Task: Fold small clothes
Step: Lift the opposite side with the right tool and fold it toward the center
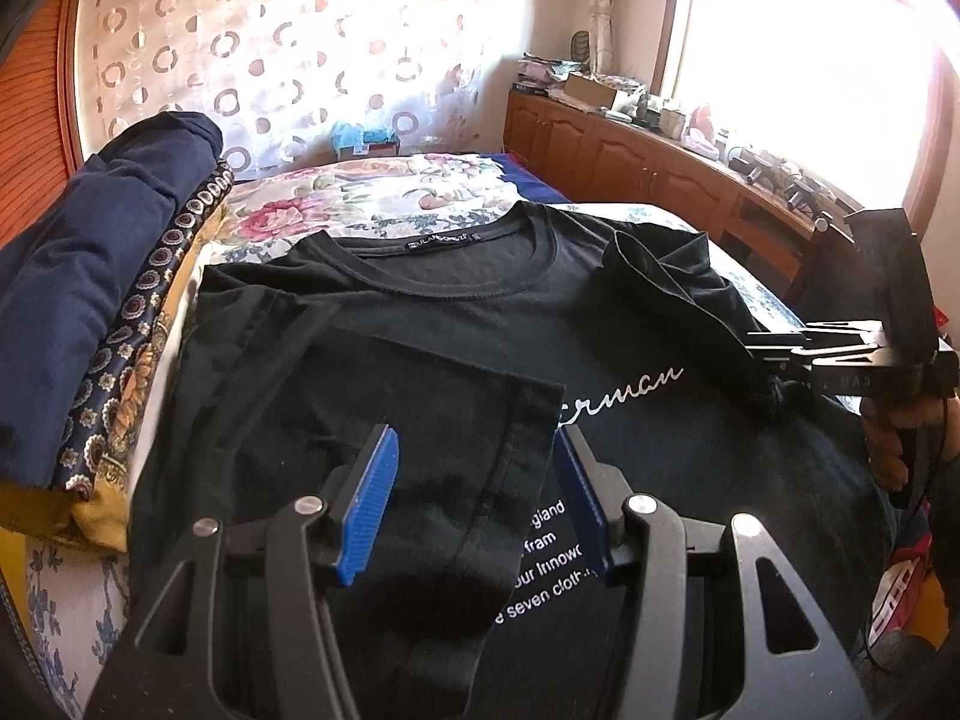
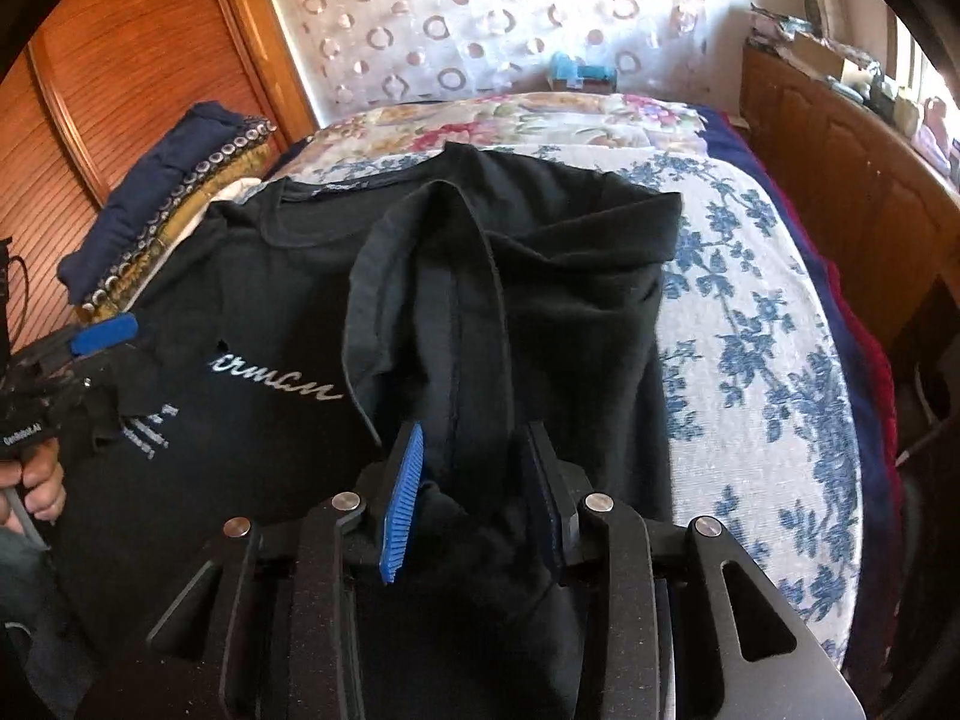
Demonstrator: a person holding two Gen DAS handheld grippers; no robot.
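One bed (image 2: 750, 312) carries one black T-shirt (image 1: 456, 324), spread flat, both sleeves folded inward. One stack of folded clothes (image 1: 90, 300) lies beside it. Two grippers: left gripper (image 1: 480, 498) wide, holding nothing; right gripper (image 2: 480, 486) parted, sleeve fabric loose between the pads.

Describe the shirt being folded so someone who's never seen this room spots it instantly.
Start at the bed with the blue-flowered cover. On it lies a black t-shirt, collar towards the patterned curtain, beside a stack of folded clothes. Only it bears white script lettering across the chest.
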